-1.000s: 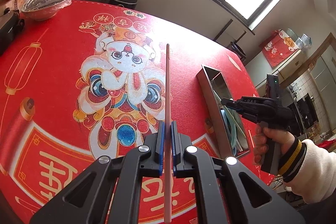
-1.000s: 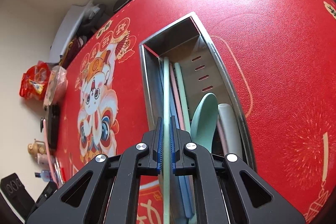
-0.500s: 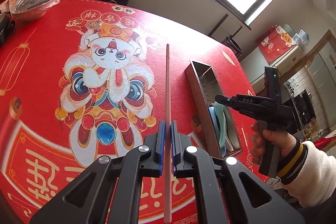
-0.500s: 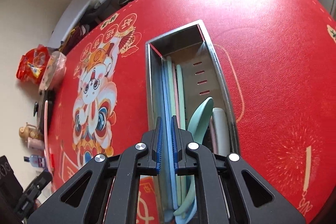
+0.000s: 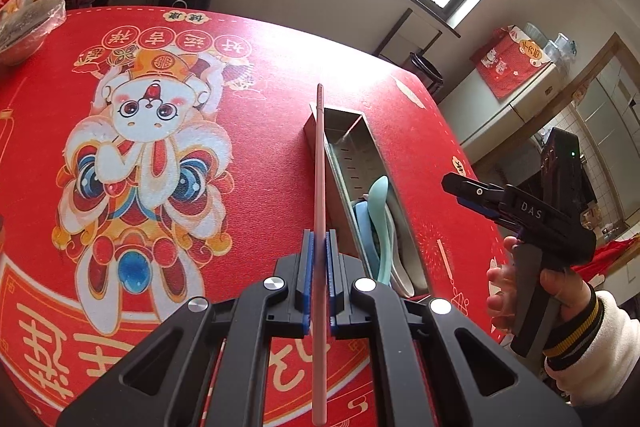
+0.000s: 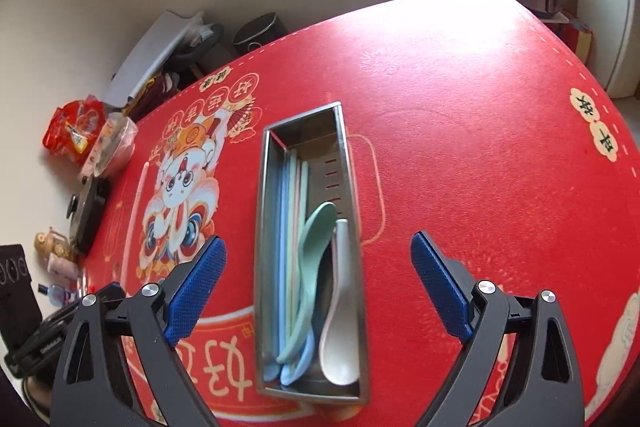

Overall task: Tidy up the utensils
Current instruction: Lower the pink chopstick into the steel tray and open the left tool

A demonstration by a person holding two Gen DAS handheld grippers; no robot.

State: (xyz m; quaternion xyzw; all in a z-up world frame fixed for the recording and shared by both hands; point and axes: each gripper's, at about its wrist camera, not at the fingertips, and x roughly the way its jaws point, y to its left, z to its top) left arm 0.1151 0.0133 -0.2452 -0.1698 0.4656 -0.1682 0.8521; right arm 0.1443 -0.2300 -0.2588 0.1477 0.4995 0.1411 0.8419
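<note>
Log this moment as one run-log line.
left tongs: shut on pink chopstick | right tongs: opening, empty, above metal tray | tray: chopsticks, spoons inside

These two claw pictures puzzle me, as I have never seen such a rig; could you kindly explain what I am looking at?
There is no robot here: a person holds a two-finger claw in each hand, each with a wide-angle camera looking along its fingers. The left camera shows the left claw shut on a pink chopstick, and further right the person's hand gripping the other tool. The right camera looks down past the right claw, whose jaws are opening with nothing pinched between them. Beneath it, on the red tablecloth, lies a metal tray already holding chopsticks, a green spoon and a white spoon.
</note>
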